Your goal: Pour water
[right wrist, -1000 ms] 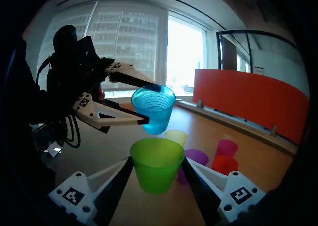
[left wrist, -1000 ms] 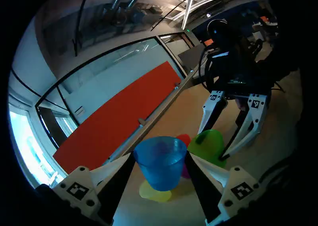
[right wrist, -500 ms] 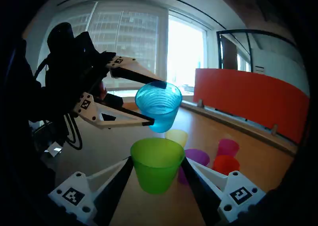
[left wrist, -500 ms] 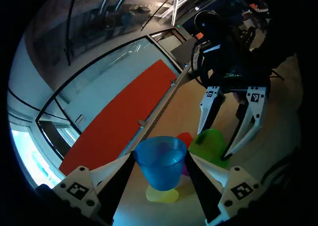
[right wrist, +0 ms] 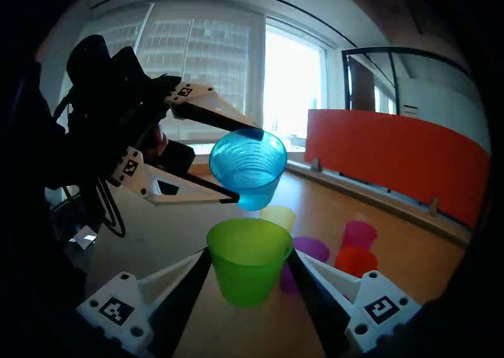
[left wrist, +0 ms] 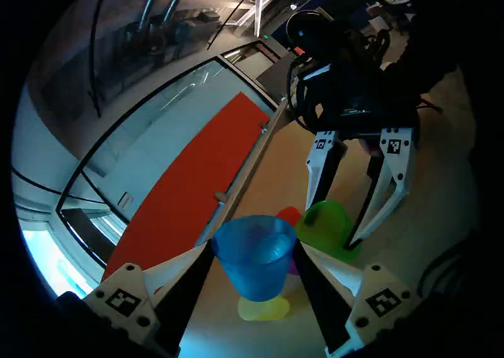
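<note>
No words, numbers or brand names can be read. The only signs are black-and-white square code markers [left wrist: 123, 301]. One sits on each finger of the left gripper [left wrist: 254, 248], near at the bottom, and one on each finger of the right gripper [left wrist: 329, 227], farther off to the right. A small white plate [left wrist: 128, 200] on the far wall at left is too small to read.
</note>
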A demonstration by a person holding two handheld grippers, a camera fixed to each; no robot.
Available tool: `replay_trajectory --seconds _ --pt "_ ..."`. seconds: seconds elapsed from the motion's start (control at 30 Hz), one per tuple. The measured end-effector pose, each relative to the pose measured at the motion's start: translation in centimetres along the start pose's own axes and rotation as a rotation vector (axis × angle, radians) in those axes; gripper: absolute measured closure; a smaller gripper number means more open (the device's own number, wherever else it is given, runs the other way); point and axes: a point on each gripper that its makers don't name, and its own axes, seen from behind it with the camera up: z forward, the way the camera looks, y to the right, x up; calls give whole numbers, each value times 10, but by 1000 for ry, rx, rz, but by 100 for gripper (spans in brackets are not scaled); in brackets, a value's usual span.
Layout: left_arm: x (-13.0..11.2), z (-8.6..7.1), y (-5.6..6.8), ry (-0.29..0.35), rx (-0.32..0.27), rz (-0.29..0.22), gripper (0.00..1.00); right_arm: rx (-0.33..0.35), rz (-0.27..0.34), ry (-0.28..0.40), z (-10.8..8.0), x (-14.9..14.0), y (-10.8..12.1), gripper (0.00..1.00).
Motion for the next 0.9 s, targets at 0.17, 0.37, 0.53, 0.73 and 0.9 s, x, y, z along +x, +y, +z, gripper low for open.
replay_trajectory --seconds 0.17,0.37,0.53,0.73,0.9 --pt "0 0 2 -11 -11 38 12 0 -1 0 0 0 -1 9" --pt "2 0 5 -19 -30 77 12 1 2 4 1 0 -1 9" --pt "4 1 3 -21 -30 107 12 0 -1 4 1 0 -1 9" --pt "6 1 3 -20 -26 130 12 -2 -2 4 1 1 0 9" --pt "6 2 4 -21 -26 162 12 -2 -1 6 1 2 0 9"
